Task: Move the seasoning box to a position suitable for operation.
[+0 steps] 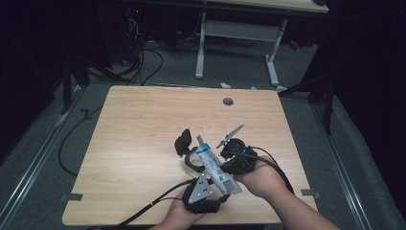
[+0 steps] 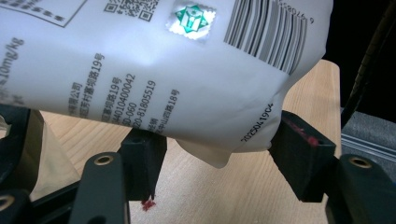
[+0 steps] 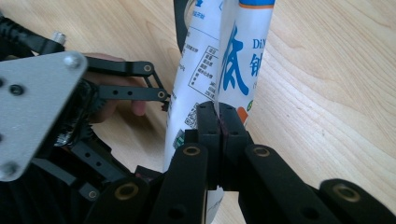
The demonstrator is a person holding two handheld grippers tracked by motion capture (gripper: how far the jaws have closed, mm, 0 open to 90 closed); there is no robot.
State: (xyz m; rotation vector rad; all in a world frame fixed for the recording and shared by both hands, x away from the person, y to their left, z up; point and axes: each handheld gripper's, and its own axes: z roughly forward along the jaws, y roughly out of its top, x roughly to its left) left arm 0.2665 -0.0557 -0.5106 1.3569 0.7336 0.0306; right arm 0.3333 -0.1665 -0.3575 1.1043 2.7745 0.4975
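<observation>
Two grippers meet near the wooden table's (image 1: pixel 143 124) front edge: right gripper (image 3: pixel 218 122) clamped on the pouch (image 1: pixel 213 164), left gripper (image 2: pixel 219 161) apart around it; grey carpet (image 1: pixel 38 143) and cables (image 1: pixel 143 62) surround.

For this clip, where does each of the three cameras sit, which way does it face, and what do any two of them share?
High view: above the person's side, facing forward and down on the wooden table; both forearms, left tongs, right tongs.
Left gripper view: rides the left tongs, looking along their spread jaws at the white pouch.
Right gripper view: rides the right tongs, jaws clamped on the pouch's edge; the left tongs' grey plate beside.
Shared: all show the pouch and tabletop.
</observation>
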